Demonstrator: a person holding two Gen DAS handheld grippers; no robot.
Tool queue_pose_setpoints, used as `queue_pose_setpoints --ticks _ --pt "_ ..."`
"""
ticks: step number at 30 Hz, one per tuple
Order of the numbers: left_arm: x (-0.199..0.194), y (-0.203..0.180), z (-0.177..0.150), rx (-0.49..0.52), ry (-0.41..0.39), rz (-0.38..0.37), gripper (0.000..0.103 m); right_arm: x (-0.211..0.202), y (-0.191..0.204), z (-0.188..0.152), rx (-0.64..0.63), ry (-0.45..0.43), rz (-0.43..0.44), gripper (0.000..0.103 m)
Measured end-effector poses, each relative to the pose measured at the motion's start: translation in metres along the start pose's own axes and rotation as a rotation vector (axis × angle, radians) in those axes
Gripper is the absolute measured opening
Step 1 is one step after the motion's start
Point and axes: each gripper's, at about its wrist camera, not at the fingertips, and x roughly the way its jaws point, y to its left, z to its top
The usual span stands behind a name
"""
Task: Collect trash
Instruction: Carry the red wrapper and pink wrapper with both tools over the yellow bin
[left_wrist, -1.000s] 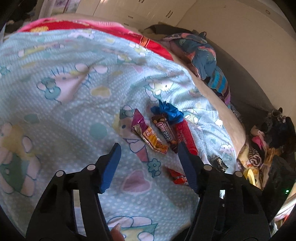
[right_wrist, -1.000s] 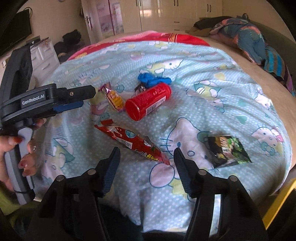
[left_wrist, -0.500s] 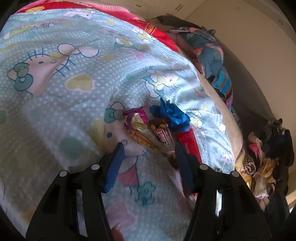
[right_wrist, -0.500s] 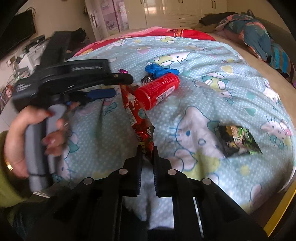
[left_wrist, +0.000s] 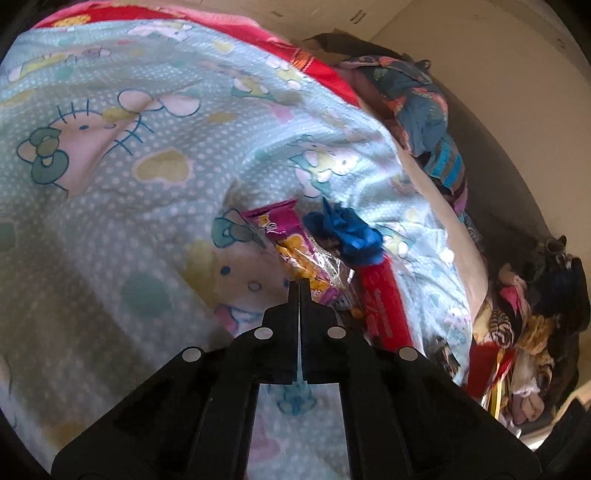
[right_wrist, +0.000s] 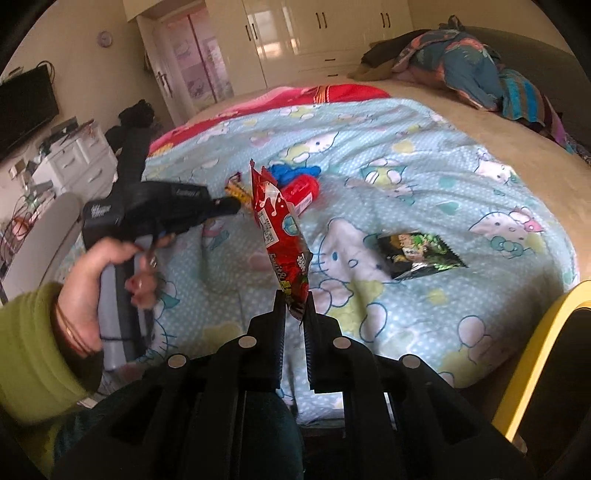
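Both tongs, open a second ago, are now clamped: right gripper (right_wrist: 294, 306) lifts the red wrapper (right_wrist: 282, 236) off the blanket (right_wrist: 424, 177); left gripper (left_wrist: 298, 286) pinches the purple snack packet (left_wrist: 295, 251) mid-blanket. Two pieces secured.

A: What is held by the right gripper (right_wrist: 295, 308)?
B: A red snack wrapper (right_wrist: 282, 236) is pinched at its lower end and held upright above the bedspread (right_wrist: 406, 177).
A: And further right?
B: A black-green packet (right_wrist: 419, 254) is lying flat.
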Motion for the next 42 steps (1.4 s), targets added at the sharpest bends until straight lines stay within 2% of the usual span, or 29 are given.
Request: queue_pose_setpoints --ticks 9,12,13,14,15,16,20,26,27,28,29,31,33,37,42 --pt "-0.033 -0.028 -0.008 0.107 -0.061 -0.047 0.000 -0.019 -0.003 0.002 0.017 -0.039 -0.021 0.009" --pt "-0.035 -0.028 -0.007 0.094 -0.054 -0.024 0.000 -0.025 -0.006 0.001 0.027 -0.052 -0.029 0.009" --pt "-0.032 -0.025 -0.006 0.077 -0.048 -0.018 0.009 -0.028 -0.008 0.001 0.031 -0.059 -0.032 0.009" --pt "-0.029 -0.021 -0.004 0.055 -0.034 -0.014 0.035 -0.030 -0.009 0.002 0.034 -0.064 -0.036 0.009" --pt "-0.024 -0.014 -0.002 0.019 -0.015 0.000 0.046 -0.035 -0.011 0.002 0.040 -0.074 -0.044 0.009" --pt "-0.021 -0.009 -0.001 0.002 -0.008 -0.001 0.048 -0.041 -0.014 0.002 0.048 -0.084 -0.052 0.009" --pt "-0.003 0.004 0.004 -0.051 0.009 0.020 0.048 -0.063 -0.032 0.001 0.097 -0.126 -0.097 0.009" --pt "0.008 0.010 0.014 -0.119 -0.022 -0.012 0.046 -0.093 -0.067 -0.011 0.186 -0.158 -0.185 0.009" --pt "0.009 0.012 0.015 -0.129 -0.026 -0.015 0.042 -0.096 -0.071 -0.013 0.197 -0.159 -0.196 0.009" --pt "0.010 0.013 0.017 -0.137 -0.031 -0.009 0.029 -0.101 -0.078 -0.017 0.215 -0.161 -0.210 0.009" --pt "0.011 0.014 0.017 -0.141 -0.031 0.001 0.020 -0.105 -0.083 -0.020 0.230 -0.162 -0.225 0.009" --pt "0.009 0.018 0.018 -0.160 -0.039 -0.015 0.017 -0.111 -0.092 -0.026 0.250 -0.164 -0.253 0.009" --pt "0.002 0.016 0.016 -0.142 -0.057 -0.023 0.011 -0.117 -0.099 -0.034 0.271 -0.164 -0.280 0.009" --pt "-0.020 0.002 0.009 -0.083 -0.099 -0.041 0.008 -0.123 -0.116 -0.045 0.312 -0.165 -0.319 0.009" --pt "-0.051 -0.039 0.003 0.073 -0.156 -0.061 0.008 -0.129 -0.130 -0.052 0.346 -0.171 -0.357 0.009"
